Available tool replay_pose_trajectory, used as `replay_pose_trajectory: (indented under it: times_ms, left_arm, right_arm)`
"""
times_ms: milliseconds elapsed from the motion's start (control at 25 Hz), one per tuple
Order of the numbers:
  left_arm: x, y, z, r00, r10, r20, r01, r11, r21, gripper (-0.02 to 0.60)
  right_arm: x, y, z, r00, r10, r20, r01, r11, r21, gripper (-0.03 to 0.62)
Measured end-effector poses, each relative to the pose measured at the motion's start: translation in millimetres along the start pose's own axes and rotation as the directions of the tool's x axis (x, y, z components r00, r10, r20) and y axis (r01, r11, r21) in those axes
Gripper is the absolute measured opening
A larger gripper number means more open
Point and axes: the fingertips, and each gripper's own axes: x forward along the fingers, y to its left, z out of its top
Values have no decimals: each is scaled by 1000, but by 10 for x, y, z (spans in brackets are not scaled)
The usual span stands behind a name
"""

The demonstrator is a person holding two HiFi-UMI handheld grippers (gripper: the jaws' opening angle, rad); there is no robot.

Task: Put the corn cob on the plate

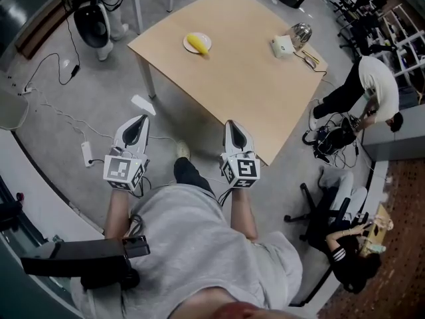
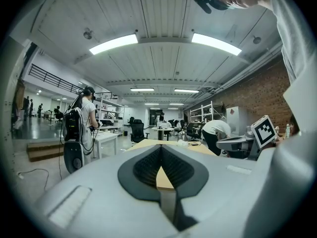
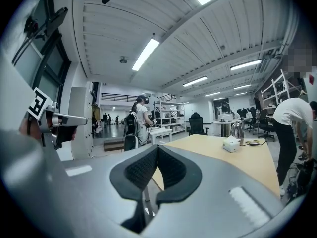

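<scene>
A yellow corn cob (image 1: 197, 44) lies on a small white plate (image 1: 205, 38) near the far left corner of a light wooden table (image 1: 246, 85). Both grippers are held low in front of the person, short of the table's near edge. My left gripper (image 1: 138, 120) (image 2: 161, 150) is over the floor, its jaws together with nothing between them. My right gripper (image 1: 232, 124) (image 3: 157, 150) sits just before the table's near corner, also shut and empty. Neither gripper view shows the corn or the plate.
A white box (image 1: 282, 46) (image 3: 231, 144) and a glass kettle (image 1: 301, 34) (image 3: 237, 131) stand at the table's far right. A person (image 1: 375, 85) bends over beside the table's right side. Another sits at lower right (image 1: 345, 248). Cables and a power strip (image 1: 87, 153) lie on the floor at left.
</scene>
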Motion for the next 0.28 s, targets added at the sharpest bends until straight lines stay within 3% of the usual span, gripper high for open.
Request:
replay_pose_trajectory:
  times_ms: [280]
  left_arm:
    - [1, 26, 36, 1000, 4, -7, -5, 1000, -2, 20]
  right_arm:
    - [29, 27, -11, 1000, 3, -5, -3, 1000, -2, 8]
